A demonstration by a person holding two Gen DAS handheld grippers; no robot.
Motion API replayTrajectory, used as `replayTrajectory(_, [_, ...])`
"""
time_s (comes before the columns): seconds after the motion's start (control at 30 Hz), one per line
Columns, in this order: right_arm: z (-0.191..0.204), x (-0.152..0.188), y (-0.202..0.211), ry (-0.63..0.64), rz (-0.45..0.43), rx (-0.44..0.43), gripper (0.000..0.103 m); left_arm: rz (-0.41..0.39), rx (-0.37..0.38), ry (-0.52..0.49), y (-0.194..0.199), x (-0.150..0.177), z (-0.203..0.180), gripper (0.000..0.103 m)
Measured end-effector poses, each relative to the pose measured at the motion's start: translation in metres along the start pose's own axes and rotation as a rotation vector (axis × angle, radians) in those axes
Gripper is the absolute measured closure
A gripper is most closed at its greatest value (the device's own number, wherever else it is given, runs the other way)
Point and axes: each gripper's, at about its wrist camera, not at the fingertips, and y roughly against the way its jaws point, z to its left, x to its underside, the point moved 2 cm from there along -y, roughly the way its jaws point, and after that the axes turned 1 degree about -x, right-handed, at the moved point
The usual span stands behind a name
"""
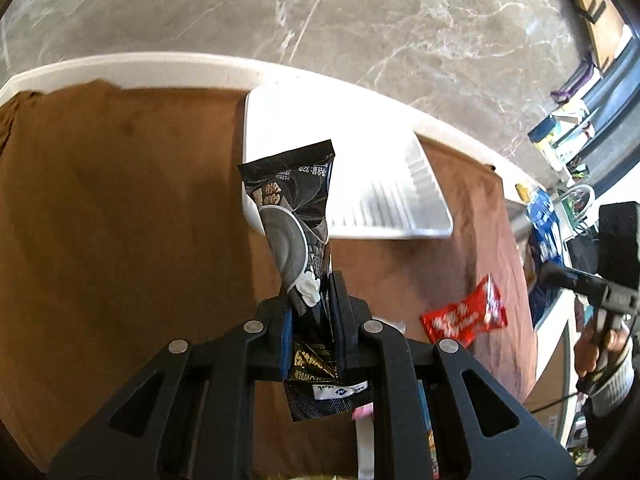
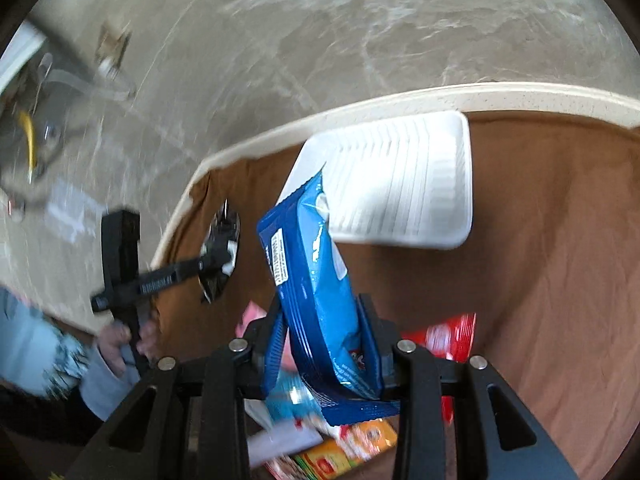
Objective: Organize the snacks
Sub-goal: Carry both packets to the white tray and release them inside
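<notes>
Black foil is what my left tool (image 1: pixel 316 312) has: its jaws are closed right down on the lower part of a slim black sachet (image 1: pixel 294 216), which stands up ahead of the fingers and leans a little to the left. Beyond its top end sits the white tray (image 1: pixel 400 200), lying on the brown cloth (image 1: pixel 120 200) that covers the bench. Off to the right of this tool a red packet (image 1: pixel 466 316) lies flat on the cloth.

My right tool (image 2: pixel 326 344) is partly closed, clamped across the lower half of a blue pouch (image 2: pixel 310 264). The pouch sticks up and forward, its top corner overlapping the near edge of the tray in the right wrist view. Below and behind the fingers I see more snacks, an orange box (image 2: pixel 352 446) among them, though blur hides the details.

Both wrappers look light, thin and slick. I judge the sachet floppy, so a pinch near the sealed end should hold better than one on the bulging middle. The pouch seems puffier and could crush or slide; gripping across its flat width, as now, seems safest.
</notes>
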Motion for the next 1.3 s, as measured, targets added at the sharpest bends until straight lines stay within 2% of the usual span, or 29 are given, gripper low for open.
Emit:
replayTrajectory(0.13, [-0.020,-0.036,-0.015,-0.121,-0.018,-0.044,0.066,0.012,-0.002,-0.021,-0.015,-0.031,0.003,0.089])
replayTrajectory(0.33, [-0.052,-0.078,-0.055,-0.236,-0.031,-0.016,0.066,0.048,-0.004,-0.034,-0.051,-0.071,0.013,0.089])
replayTrajectory(0.5, [-0.079,-0.096,-0.088,-0.298,-0.023,0.041,0.066,0.082,-0.019,-0.060,-0.087,-0.094,0.019,0.089])
replayTrajectory(0.6, [-0.088,-0.102,-0.101,-0.278,-0.016,0.122,0.065,0.097,-0.060,-0.073,-0.104,-0.101,0.022,0.089])
replayTrajectory(0.63, [-0.091,-0.105,-0.103,-0.267,-0.014,0.159,0.062,0.101,-0.069,-0.075,-0.109,-0.102,0.022,0.088])
replayTrajectory(0.73, [-0.098,-0.107,-0.105,-0.256,-0.025,0.215,0.041,0.117,-0.093,-0.082,-0.123,-0.108,0.027,0.088])
replayTrajectory(0.93, [-0.086,-0.104,-0.084,-0.211,-0.082,0.202,0.041,0.059,-0.134,-0.108,-0.123,-0.119,0.033,0.088])
replayTrajectory(1.17, [-0.048,-0.088,-0.048,-0.122,-0.162,0.185,0.038,-0.016,-0.132,-0.097,-0.079,-0.112,0.024,0.088])
replayTrajectory(1.3, [-0.027,-0.074,-0.031,-0.083,-0.196,0.174,0.035,-0.050,-0.139,-0.122,-0.059,-0.109,0.019,0.088])
